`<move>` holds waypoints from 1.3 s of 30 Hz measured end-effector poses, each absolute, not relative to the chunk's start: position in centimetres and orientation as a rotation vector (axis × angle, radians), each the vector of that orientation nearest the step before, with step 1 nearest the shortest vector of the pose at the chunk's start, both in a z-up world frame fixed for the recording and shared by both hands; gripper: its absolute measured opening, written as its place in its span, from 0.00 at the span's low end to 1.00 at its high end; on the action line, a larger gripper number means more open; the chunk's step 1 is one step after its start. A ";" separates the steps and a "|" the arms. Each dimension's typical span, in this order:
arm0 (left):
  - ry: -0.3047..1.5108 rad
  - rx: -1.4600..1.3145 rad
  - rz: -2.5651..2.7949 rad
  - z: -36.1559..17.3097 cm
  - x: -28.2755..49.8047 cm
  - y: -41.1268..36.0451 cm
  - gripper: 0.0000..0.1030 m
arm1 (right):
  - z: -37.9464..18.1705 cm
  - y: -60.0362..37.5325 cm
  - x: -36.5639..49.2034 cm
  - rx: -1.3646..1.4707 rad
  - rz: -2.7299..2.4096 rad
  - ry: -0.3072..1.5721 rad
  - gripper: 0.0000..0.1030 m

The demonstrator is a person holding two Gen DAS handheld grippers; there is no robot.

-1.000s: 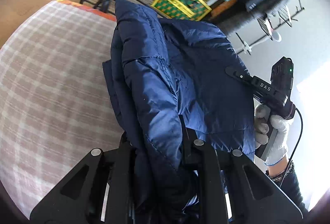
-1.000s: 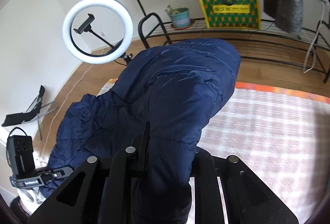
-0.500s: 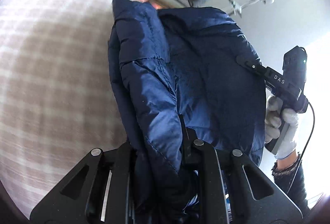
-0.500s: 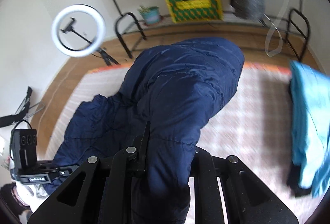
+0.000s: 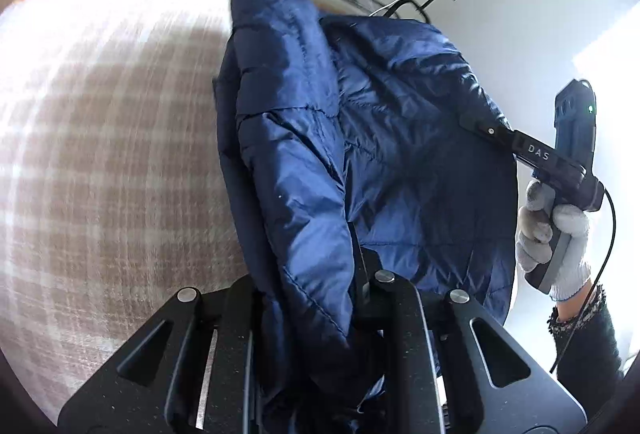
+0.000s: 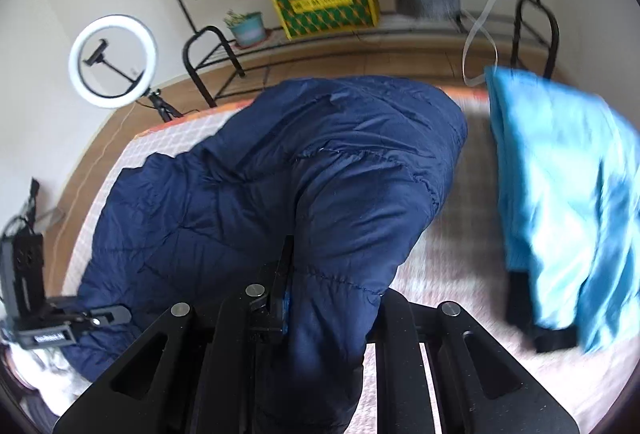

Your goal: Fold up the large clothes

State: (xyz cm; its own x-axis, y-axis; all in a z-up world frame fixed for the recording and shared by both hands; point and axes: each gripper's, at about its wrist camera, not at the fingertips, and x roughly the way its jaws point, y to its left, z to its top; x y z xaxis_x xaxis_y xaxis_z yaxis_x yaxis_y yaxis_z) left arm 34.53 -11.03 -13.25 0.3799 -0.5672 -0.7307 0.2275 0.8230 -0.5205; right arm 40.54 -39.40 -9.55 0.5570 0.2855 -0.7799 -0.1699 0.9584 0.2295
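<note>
A big dark blue puffy jacket (image 5: 360,138) hangs between two grippers above a bed with a checked cover (image 5: 100,154). The left gripper (image 5: 316,274) has its jaws squeezed tight on a thick fold of the jacket, and the rest of the coat spreads out ahead of the jaws and off to their right. There the right gripper (image 5: 476,124) bites the far edge of the jacket, held by a hand in a white glove (image 5: 552,234). From the right gripper's own camera, its jaws are also pinched on a fat bunch of blue cloth, which bulges up in front of them. To the right of those jaws lies a light blue cloth (image 6: 560,194) on the bed; it is blurry, so I cannot tell what kind of clothing it is. A ring light (image 6: 112,60) stands far ahead on the left.
</note>
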 end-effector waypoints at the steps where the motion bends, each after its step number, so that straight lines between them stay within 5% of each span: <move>1: 1.050 -0.346 -0.526 -12.7 34.1 -11.3 0.15 | -8.9 -39.2 40.3 0.112 0.275 0.930 0.14; 26: 0.841 -0.201 -0.756 -6.1 38.7 -36.5 0.15 | 3.4 -57.1 38.6 -0.067 0.072 0.684 0.14; 39: 0.828 -0.193 -0.787 -10.6 43.8 -48.2 0.15 | 1.6 -68.6 41.5 -0.025 0.022 0.617 0.14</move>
